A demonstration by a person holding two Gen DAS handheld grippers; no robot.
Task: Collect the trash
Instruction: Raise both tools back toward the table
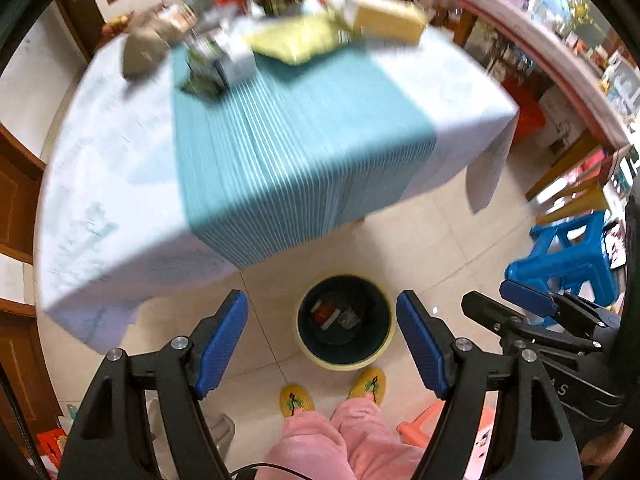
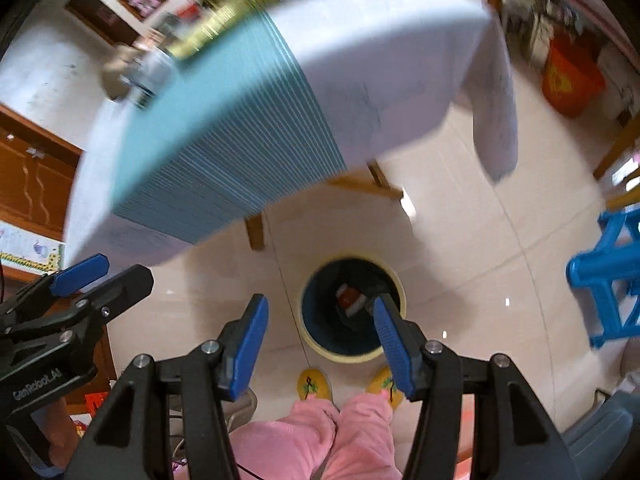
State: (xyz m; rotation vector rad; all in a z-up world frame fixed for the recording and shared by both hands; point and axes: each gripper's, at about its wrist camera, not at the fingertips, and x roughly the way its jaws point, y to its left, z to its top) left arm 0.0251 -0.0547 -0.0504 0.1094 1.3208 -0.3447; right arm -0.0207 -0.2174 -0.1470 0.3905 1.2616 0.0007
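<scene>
A round trash bin (image 1: 346, 327) with a pale yellow rim and dark inside stands on the tile floor in front of the table; it also shows in the right wrist view (image 2: 352, 312). A red-and-white wrapper (image 1: 326, 312) and other dark scraps lie in it. My left gripper (image 1: 322, 332) is open and empty, high above the bin. My right gripper (image 2: 320, 328) is open and empty, also above the bin, and shows at the right of the left wrist view (image 1: 520, 300). Several blurred items (image 1: 208, 68) sit at the table's far end.
The table (image 1: 120, 200) has a white cloth with a teal striped runner (image 1: 296, 140). A blue plastic stool (image 1: 568, 256) stands to the right, an orange bucket (image 2: 572, 76) farther off. The person's yellow slippers (image 1: 297, 400) and pink trousers are just behind the bin.
</scene>
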